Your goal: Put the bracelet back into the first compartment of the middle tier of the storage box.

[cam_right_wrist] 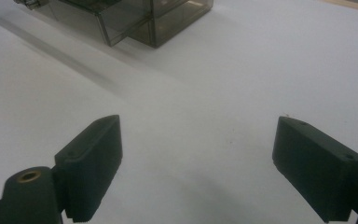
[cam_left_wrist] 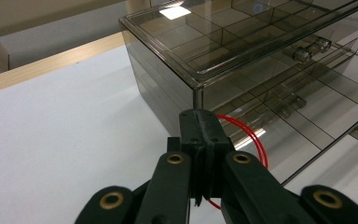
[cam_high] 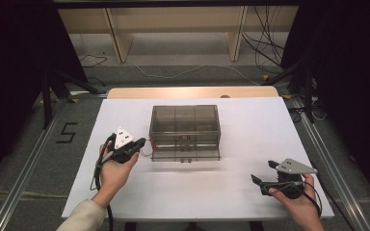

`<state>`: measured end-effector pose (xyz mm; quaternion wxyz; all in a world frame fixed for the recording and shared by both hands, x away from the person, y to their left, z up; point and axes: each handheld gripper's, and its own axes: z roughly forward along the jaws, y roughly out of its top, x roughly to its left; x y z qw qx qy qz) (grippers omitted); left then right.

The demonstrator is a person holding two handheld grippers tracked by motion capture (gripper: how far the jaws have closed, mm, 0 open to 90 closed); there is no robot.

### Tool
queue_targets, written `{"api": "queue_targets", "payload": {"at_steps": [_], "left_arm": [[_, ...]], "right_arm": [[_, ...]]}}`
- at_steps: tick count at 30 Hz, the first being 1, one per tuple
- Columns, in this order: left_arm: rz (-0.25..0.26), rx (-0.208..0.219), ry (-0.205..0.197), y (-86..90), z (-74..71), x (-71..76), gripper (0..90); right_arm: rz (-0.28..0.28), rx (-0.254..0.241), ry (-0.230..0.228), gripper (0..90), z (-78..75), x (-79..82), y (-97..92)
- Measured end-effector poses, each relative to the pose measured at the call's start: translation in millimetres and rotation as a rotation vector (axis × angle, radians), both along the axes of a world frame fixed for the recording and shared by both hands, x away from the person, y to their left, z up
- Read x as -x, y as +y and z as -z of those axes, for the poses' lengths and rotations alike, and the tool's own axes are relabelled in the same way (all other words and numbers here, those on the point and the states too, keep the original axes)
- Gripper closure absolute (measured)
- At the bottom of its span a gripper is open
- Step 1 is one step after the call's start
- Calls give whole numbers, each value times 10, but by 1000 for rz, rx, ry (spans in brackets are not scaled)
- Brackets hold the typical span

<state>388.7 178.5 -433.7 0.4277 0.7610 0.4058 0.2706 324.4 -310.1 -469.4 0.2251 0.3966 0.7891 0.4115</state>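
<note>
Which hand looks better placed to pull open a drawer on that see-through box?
Probably the right gripper: its fingers are open and empty. The left gripper is shut on a red loop beside the box.

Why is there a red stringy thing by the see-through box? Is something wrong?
Nothing looks broken or spilled. The left gripper is shut on a thin red loop right beside the clear drawer box. The box stands straight on the white table. The right gripper is open, holding nothing.

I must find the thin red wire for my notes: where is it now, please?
The red wire is pinched in the shut left gripper, at the front left corner of the smoky clear drawer box in the high view.
</note>
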Motion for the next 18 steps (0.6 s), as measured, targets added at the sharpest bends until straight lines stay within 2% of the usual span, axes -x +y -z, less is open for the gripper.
{"api": "queue_targets", "payload": {"at_steps": [18], "left_arm": [[12, 1, -2, -45, -5, 9, 897]], "right_arm": [[0, 0, -3, 167, 2, -1, 3]]}}
